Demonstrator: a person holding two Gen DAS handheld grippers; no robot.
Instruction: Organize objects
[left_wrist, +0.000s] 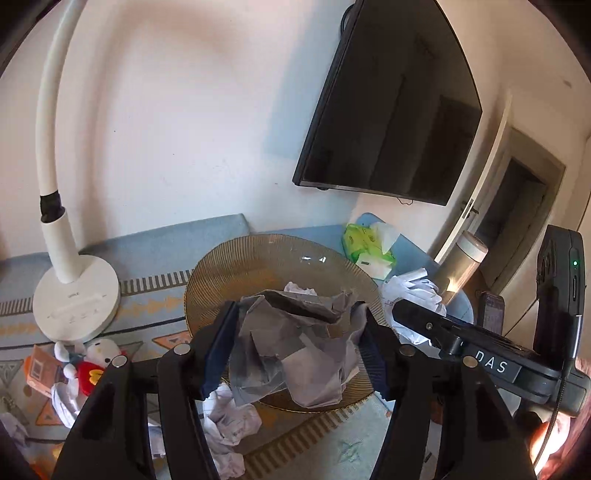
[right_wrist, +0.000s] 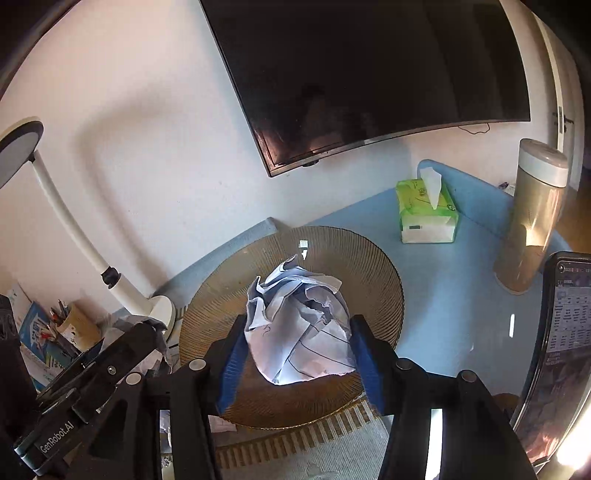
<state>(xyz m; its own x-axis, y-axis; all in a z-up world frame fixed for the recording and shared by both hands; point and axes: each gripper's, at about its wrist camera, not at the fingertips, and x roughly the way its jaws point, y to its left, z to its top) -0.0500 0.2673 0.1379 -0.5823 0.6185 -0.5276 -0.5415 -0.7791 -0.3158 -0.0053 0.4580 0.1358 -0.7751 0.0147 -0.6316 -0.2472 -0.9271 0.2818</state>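
In the left wrist view, a grey-white crumpled paper (left_wrist: 291, 350) fills the gap of my left gripper (left_wrist: 295, 308) and touches both blue pads. It hangs over a ribbed amber glass plate (left_wrist: 221, 266). In the right wrist view, my right gripper (right_wrist: 299, 321) is closed the same way on a white crumpled paper with pen lines (right_wrist: 299, 332), above the same plate (right_wrist: 369, 266). The two grippers sit side by side. The right gripper (left_wrist: 400, 312) shows at the left view's right edge, and the left gripper (right_wrist: 147, 332) at the right view's lower left.
A white desk lamp (left_wrist: 77, 295) stands left of the plate. A green tissue pack (right_wrist: 424, 218) and a tall tumbler (right_wrist: 532, 214) stand to its right. More crumpled paper (left_wrist: 229, 424) and a plush toy (left_wrist: 96, 362) lie on the patterned mat. A dark TV (left_wrist: 388, 110) hangs on the wall.
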